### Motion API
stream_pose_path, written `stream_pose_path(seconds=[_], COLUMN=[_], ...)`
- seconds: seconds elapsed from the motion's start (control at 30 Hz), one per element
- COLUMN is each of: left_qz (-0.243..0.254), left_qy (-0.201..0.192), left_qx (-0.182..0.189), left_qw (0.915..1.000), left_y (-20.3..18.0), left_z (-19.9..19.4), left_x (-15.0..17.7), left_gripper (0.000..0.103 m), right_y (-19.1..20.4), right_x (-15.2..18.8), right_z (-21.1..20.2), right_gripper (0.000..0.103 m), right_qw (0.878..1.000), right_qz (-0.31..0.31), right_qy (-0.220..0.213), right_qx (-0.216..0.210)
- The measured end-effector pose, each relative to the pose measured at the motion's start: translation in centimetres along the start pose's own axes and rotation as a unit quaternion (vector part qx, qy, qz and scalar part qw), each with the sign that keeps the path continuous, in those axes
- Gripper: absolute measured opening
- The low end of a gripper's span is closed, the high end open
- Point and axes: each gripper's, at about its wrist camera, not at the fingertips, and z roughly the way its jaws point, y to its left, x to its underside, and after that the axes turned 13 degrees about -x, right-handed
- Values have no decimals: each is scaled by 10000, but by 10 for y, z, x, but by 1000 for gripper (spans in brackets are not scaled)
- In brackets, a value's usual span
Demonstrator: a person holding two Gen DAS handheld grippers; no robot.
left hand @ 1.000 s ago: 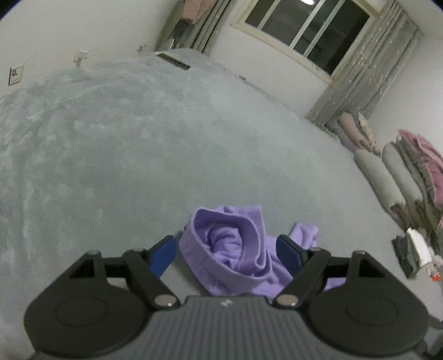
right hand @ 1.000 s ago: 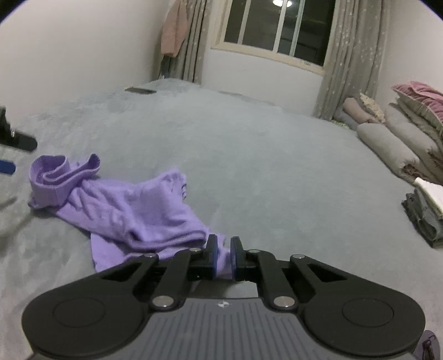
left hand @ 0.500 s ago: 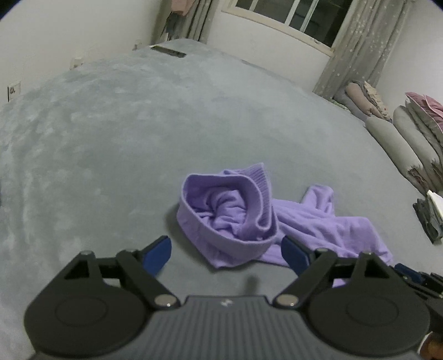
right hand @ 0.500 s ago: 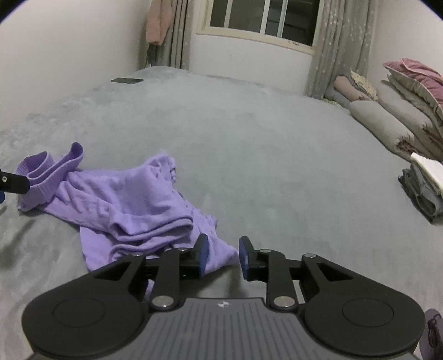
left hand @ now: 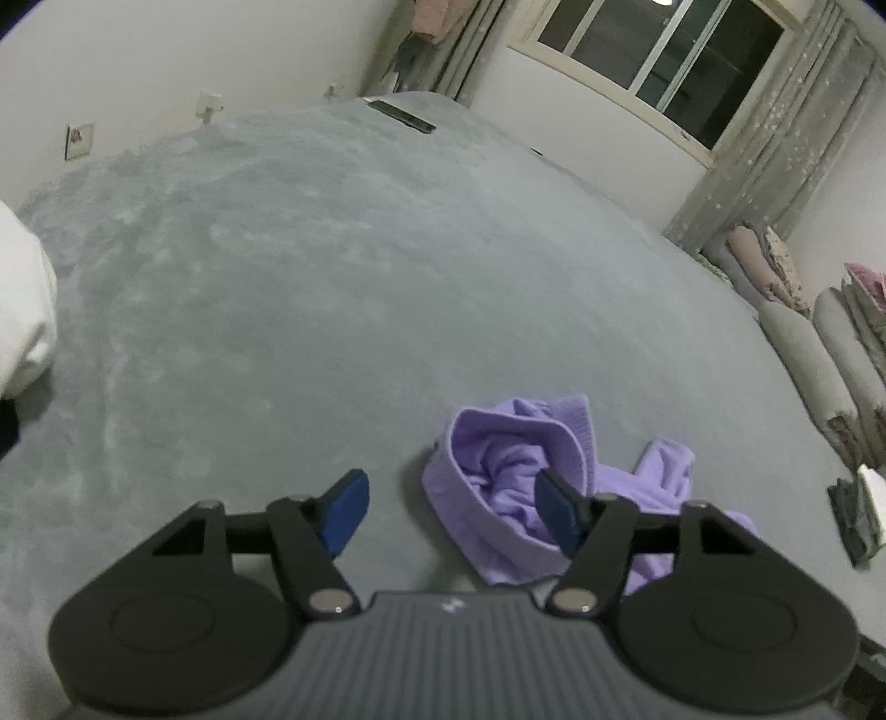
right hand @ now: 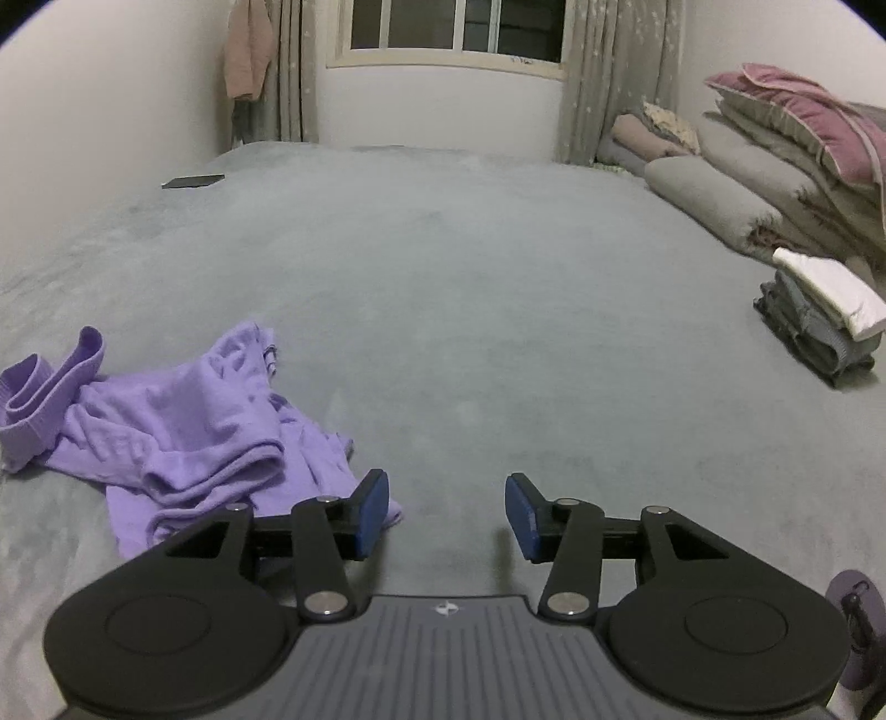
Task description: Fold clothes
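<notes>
One garment, two grippers on the bed

One crumpled purple knit garment [right hand: 183, 437], one small stack of folded grey and white clothes [right hand: 819, 315], one flat black rectangular device [right hand: 194, 181].

Wide grey plush bedspread [right hand: 470, 266] fills both views. Plain white walls [right hand: 111, 99] around. Dark night window with pale frame [right hand: 454, 27] ahead, grey patterned curtains [right hand: 614, 77] either side. Pink garment hanging by left curtain [right hand: 246, 50]. Flat dark slab [right hand: 194, 181] far on bedspread, maybe phone, too small to tell. Stack of grey and pink rolled bedding [right hand: 775, 160] along right. White wall socket [left hand: 79, 141] at left.
</notes>
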Motion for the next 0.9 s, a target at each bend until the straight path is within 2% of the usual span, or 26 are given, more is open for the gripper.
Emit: stream_pose_path(seconds=[0.1,0.17,0.23,0.37,0.4,0.43,0.5,0.53,0.6,0.77,0.83,0.9], left_qz=[74,258,590,1274,1406,1534,1603,1555,1262,372,-131,-499], left_qy=[42,-9,-72,-188,-223,-249,-233,-227,-250,-862,-992,-1075], left_qx=[293,436,422,146,29,-85,-246,-273,-114,382,646,875], left_qw=[9995,9987,9973,9916,9898,9878,9865,9872,9916,9948,9929,9891], left_y=[-5,-13,-25,-49,-54,-59,-60,-59,-52,-24,-8,7], left_z=[-2,-3,0,15,19,24,30,31,26,-2,-12,-20], left_x=[3,6,12,28,32,36,37,35,25,-9,-21,-28], left_gripper=[79,88,97,97,85,54,21,14,12,10,9,9], right_y=[0,2,7,17,18,20,26,29,35,31,26,24], right_x=[-1,0,2,7,8,9,12,10,6,-7,-12,-16], right_z=[-3,-3,-1,4,4,4,5,6,3,-20,-36,-55], right_gripper=[46,47,47,47,47,47,33,17,11,8,7,6], right_qw=[9971,9952,9934,9913,9915,9916,9909,9898,9909,9935,9905,9822], right_qz=[108,138,76,-206,-249,-292,-457,-557,-652,-835,-849,-996], right_qy=[111,216,343,506,479,451,395,387,231,-624,-1078,-1565], right_qx=[-742,-943,-1090,-1194,-1187,-1180,-1201,-1253,-1150,-466,-133,289])
